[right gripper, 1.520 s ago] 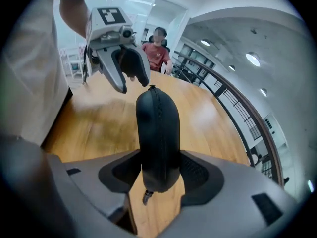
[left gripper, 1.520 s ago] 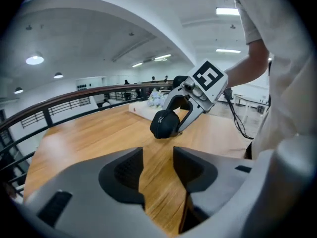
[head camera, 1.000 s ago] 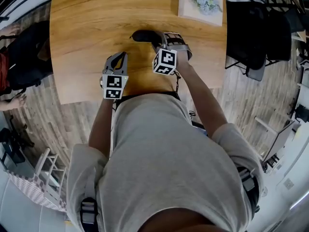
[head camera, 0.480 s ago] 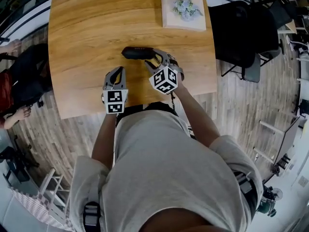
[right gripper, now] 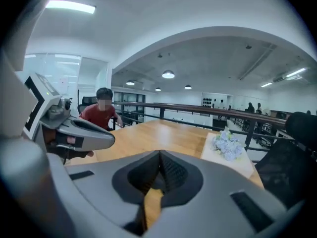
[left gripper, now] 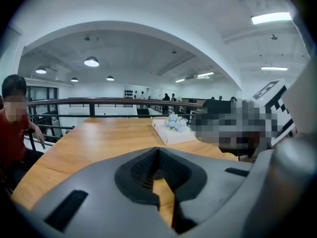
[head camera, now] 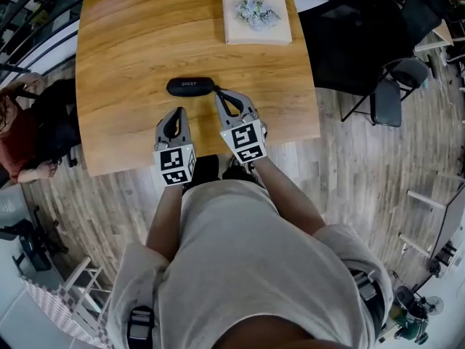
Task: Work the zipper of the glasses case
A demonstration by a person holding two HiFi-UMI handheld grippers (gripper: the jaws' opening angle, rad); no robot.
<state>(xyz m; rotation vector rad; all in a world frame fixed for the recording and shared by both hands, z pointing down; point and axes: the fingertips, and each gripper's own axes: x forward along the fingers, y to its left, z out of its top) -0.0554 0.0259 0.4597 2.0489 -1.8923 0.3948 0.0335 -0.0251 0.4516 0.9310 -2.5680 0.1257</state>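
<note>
The black glasses case (head camera: 190,86) lies flat on the wooden table (head camera: 123,57), with nothing touching it. My left gripper (head camera: 176,113) hovers near the table's front edge, short of the case and a little left of it. It is shut and empty, and its pads (left gripper: 157,152) meet. My right gripper (head camera: 220,95) hangs just right of the case's right end, apart from it. Its jaws have just been closing and now stand shut, with nothing between the pads (right gripper: 159,157). The case shows in neither gripper view.
A white box with pale blue flowers (head camera: 256,13) sits at the table's far edge. Black chairs (head camera: 378,42) stand to the right of the table. A person in red (right gripper: 101,114) sits off its left side. A railing (left gripper: 99,103) runs behind.
Both grippers have drawn back from the case toward my body and risen. The right gripper, open at the case's right end before, has rolled and shut empty. The case stays on the table.
</note>
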